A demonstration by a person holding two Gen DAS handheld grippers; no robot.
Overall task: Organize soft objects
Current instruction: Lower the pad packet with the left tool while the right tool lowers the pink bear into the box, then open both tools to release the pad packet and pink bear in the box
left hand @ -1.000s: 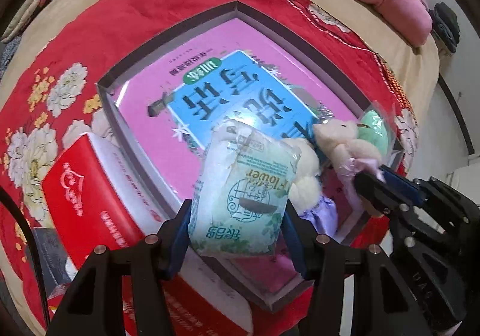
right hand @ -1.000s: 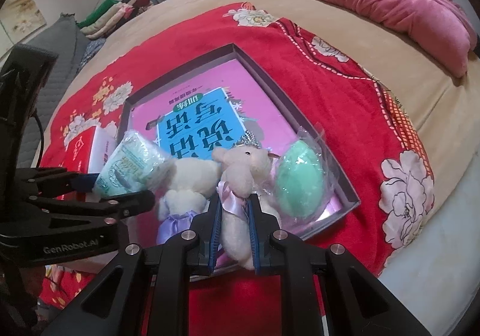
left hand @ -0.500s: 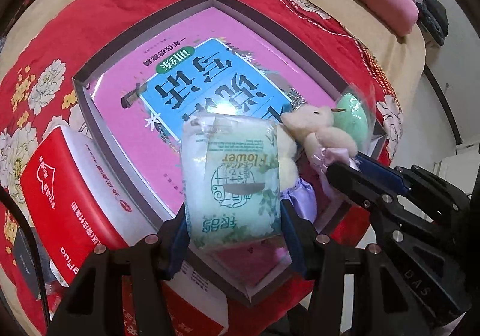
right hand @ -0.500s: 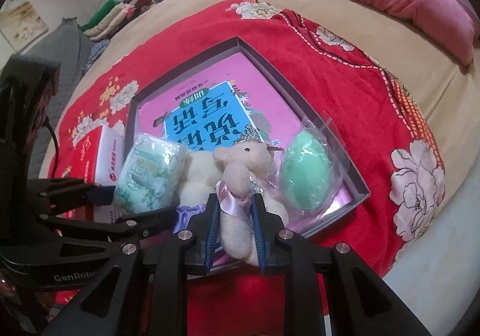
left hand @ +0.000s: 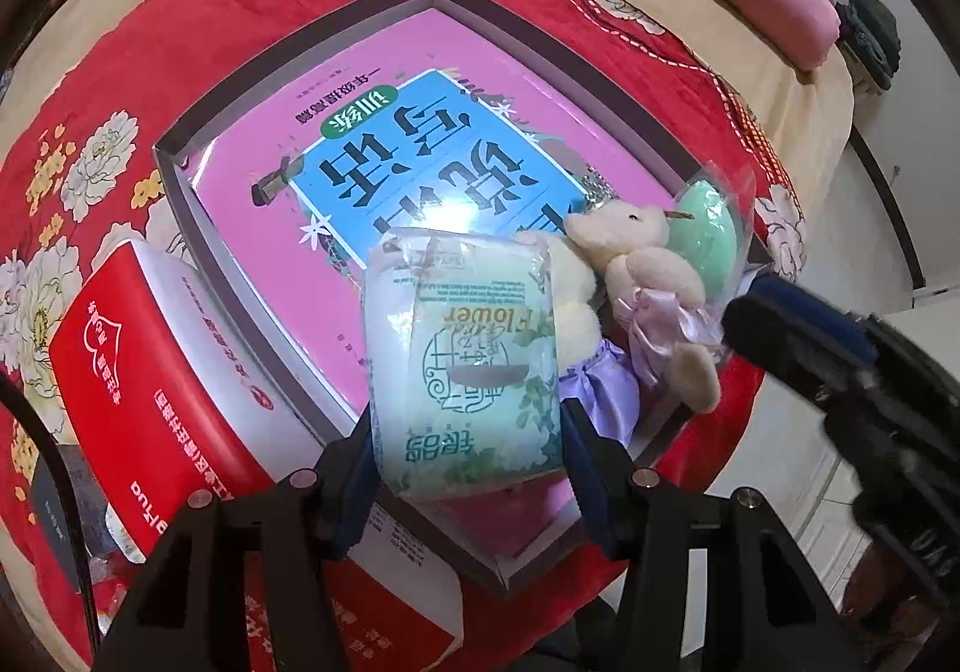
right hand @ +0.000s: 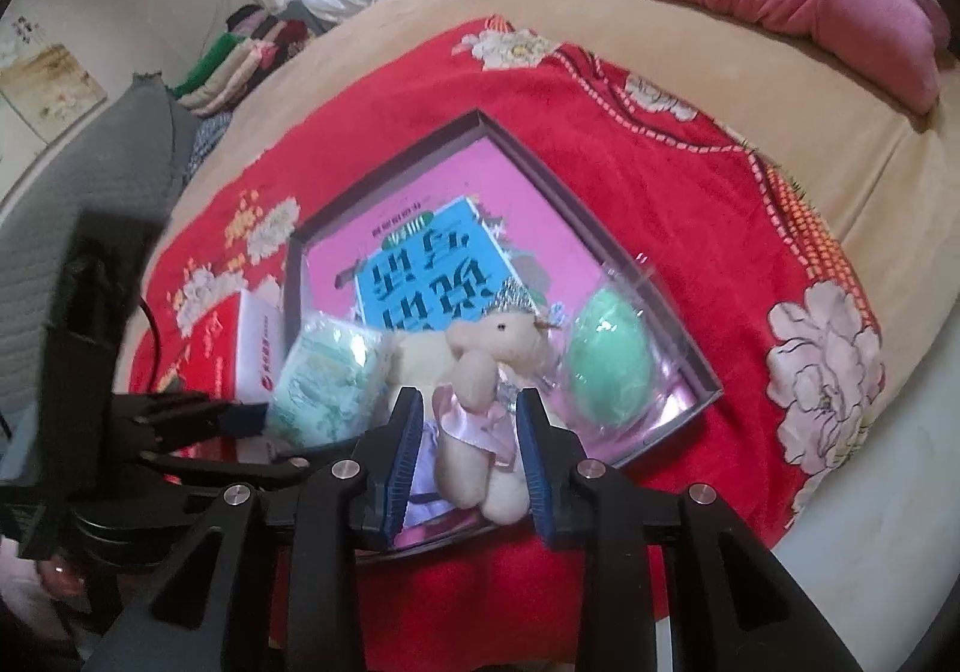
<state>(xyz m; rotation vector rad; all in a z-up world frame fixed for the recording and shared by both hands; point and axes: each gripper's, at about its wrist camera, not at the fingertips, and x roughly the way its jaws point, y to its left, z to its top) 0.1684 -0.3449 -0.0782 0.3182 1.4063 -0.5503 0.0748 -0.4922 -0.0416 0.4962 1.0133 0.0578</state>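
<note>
Right wrist view, right gripper (right hand: 469, 453) opening around fuzzy plush bear (right hand: 486, 372), left gripper (left hand: 468, 453) squeezing crinkly tissue pack (left hand: 465, 366).

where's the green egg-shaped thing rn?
In the right wrist view the green egg lies in its clear wrapper in the near right corner of the grey tray, just right of the plush bear.
</note>
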